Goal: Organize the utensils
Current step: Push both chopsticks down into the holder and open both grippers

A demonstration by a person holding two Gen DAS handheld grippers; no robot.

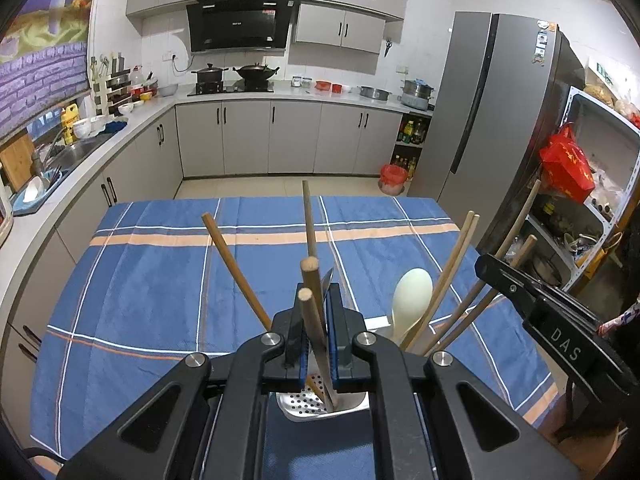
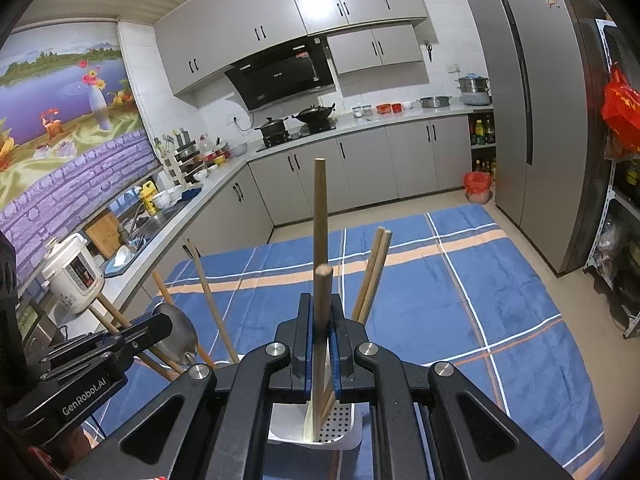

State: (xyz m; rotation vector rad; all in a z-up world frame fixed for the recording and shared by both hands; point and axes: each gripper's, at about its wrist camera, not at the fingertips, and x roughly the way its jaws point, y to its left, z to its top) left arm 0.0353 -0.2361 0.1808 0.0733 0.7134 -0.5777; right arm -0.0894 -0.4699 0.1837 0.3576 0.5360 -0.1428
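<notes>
A perforated metal utensil holder (image 1: 308,404) (image 2: 340,420) stands on the blue checked tablecloth (image 1: 160,280), filled with upright utensils. My left gripper (image 1: 316,320) is shut on the thin blade of a metal spatula (image 1: 329,280), seen edge-on, with two wooden handles (image 1: 310,266) standing just before the pads. In the right wrist view the left gripper (image 2: 160,322) sits against the spatula's shiny head (image 2: 180,332). My right gripper (image 2: 322,320) is shut on a wooden handle (image 2: 323,280) rising from the holder. A white rice spoon (image 1: 412,296) and chopsticks (image 1: 456,268) (image 2: 376,268) lean to the side.
Further wooden handles (image 1: 232,264) (image 2: 208,292) lean out of the holder. The right gripper's body (image 1: 540,308) crosses the right of the left wrist view. Beyond the table stand grey cabinets (image 1: 248,136), a fridge (image 1: 480,100), a rice cooker (image 2: 74,272) and a cluttered shelf (image 1: 580,200).
</notes>
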